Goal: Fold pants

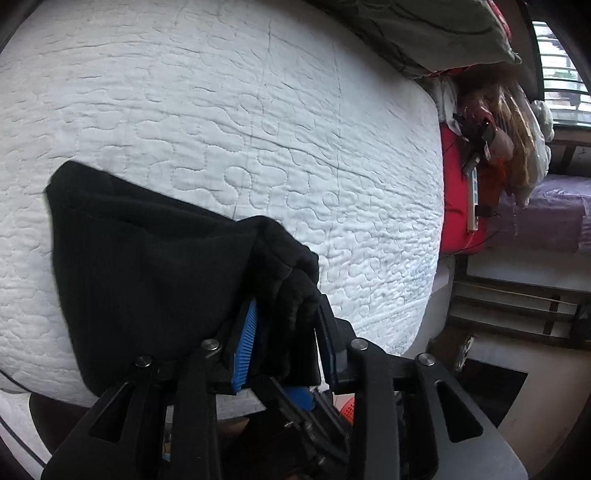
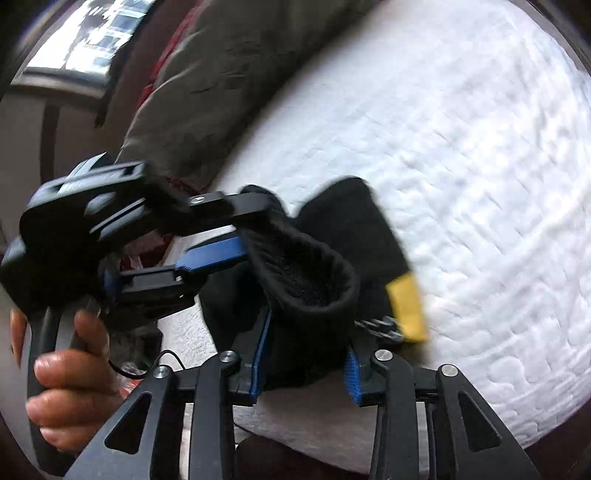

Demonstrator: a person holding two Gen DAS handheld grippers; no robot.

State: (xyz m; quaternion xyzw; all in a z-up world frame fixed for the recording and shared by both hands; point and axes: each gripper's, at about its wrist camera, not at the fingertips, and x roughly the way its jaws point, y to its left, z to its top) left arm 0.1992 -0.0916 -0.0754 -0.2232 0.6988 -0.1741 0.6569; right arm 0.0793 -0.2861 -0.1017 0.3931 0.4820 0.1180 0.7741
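Note:
The black pants (image 1: pixel 147 277) hang bunched over the white quilted mattress (image 1: pixel 258 110). My left gripper (image 1: pixel 286 328) has its blue pads on either side of a thick fold of the fabric and grips it. In the right wrist view the pants (image 2: pixel 343 229) show a rolled waistband and a yellow tag (image 2: pixel 406 306). There my right gripper (image 2: pixel 306 363) holds the cloth between its blue pads. My left gripper (image 2: pixel 255 229) comes in from the left, carried by a hand (image 2: pixel 70 373), and pinches the same bundle at its top. The two grippers are close together.
A grey-green blanket (image 1: pixel 424 33) lies along the mattress's far edge and shows again as the blanket (image 2: pixel 221 74) in the right wrist view. Beyond the mattress's right edge are a red cushion (image 1: pixel 458 192), piled clutter, a purple cover (image 1: pixel 546 214) and a window.

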